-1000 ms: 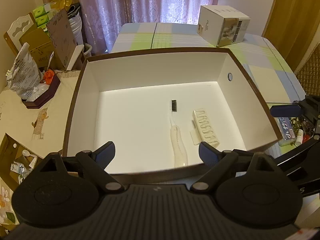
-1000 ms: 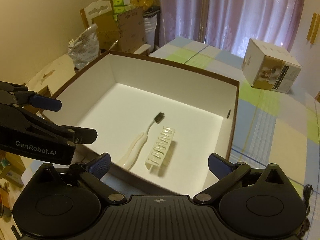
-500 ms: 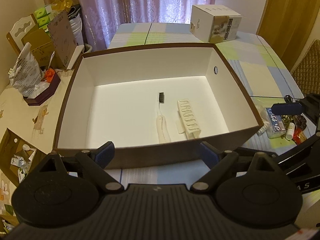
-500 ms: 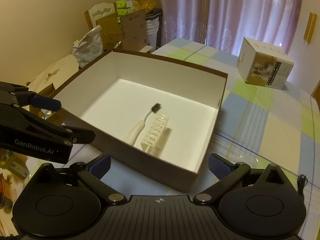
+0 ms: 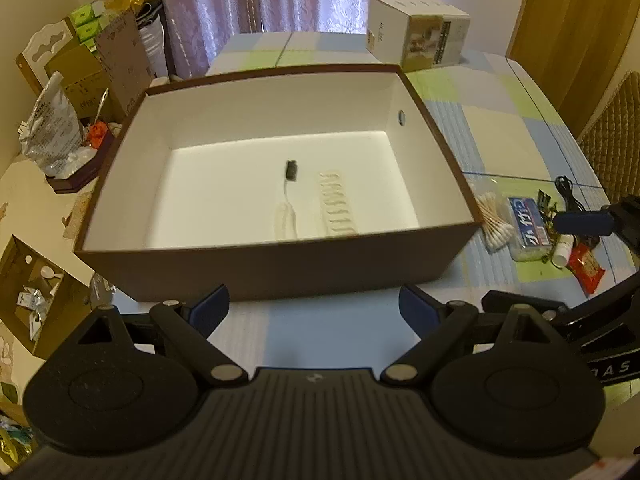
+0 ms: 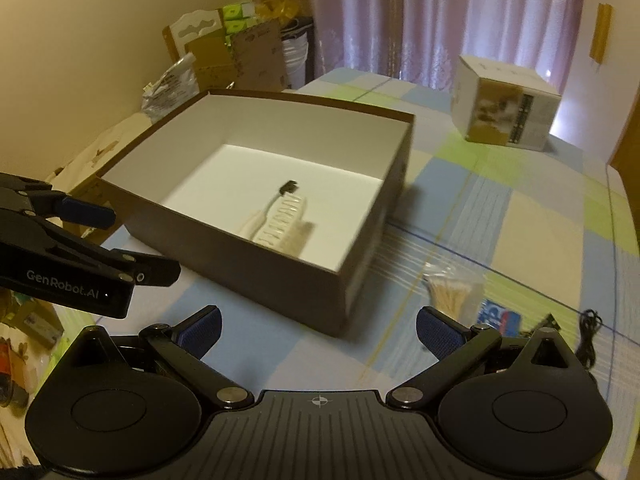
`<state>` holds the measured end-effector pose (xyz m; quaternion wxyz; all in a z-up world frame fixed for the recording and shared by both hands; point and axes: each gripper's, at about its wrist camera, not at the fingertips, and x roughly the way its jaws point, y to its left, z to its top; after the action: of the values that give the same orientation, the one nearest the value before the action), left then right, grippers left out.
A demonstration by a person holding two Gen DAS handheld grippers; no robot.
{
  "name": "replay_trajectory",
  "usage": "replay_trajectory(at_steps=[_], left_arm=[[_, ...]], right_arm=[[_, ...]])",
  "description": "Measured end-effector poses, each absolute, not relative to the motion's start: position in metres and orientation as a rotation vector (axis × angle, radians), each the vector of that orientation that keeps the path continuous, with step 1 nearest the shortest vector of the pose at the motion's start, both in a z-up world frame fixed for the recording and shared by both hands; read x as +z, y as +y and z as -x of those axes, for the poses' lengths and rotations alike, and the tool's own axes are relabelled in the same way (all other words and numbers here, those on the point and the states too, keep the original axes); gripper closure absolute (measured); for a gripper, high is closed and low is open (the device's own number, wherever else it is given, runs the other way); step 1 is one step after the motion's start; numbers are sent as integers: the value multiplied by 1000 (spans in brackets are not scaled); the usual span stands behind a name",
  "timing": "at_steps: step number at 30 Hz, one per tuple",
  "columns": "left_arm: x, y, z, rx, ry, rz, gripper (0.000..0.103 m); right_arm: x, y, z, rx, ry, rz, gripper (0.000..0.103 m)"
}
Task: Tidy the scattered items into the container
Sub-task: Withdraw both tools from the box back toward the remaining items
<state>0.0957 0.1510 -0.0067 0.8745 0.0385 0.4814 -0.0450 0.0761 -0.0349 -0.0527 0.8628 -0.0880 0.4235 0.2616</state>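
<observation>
Nearest, the left gripper (image 5: 314, 310) and right gripper (image 6: 318, 332), both spread wide and empty, above the checked-cloth bench (image 6: 500, 216). Beyond, the brown white-lined cardboard box (image 5: 276, 268) holding a white black-bristled toothbrush (image 5: 289, 196) beside a cream ridged plastic rack (image 5: 338, 208). Right of it, outside, cotton swabs (image 5: 494, 222) and a blue-labelled clear case (image 5: 528, 228). Farthest, a white carton (image 5: 416, 32).

The brown cardboard box with white lining (image 5: 276, 268) stands on the checked-cloth surface (image 5: 500, 140). Inside lie a white toothbrush with dark bristles (image 5: 286, 204) and, just right of it, a white ribbed holder (image 5: 338, 208). Right of the box — cotton swabs (image 5: 494, 220), then a clear blue-labelled case (image 5: 528, 228). Behind it — a white printed carton (image 5: 416, 32).
</observation>
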Motion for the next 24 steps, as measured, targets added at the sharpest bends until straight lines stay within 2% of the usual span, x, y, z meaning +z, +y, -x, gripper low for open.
replay_trajectory(at_steps=[11,24], left_arm=[[-20,111,-81,-108,1041,-68,13],[-33,27,-76,-281,1047,-127,13]], right_arm=[[-58,-98,-58,480,905,175,2],[-58,-195,-40,334,885,90,2]])
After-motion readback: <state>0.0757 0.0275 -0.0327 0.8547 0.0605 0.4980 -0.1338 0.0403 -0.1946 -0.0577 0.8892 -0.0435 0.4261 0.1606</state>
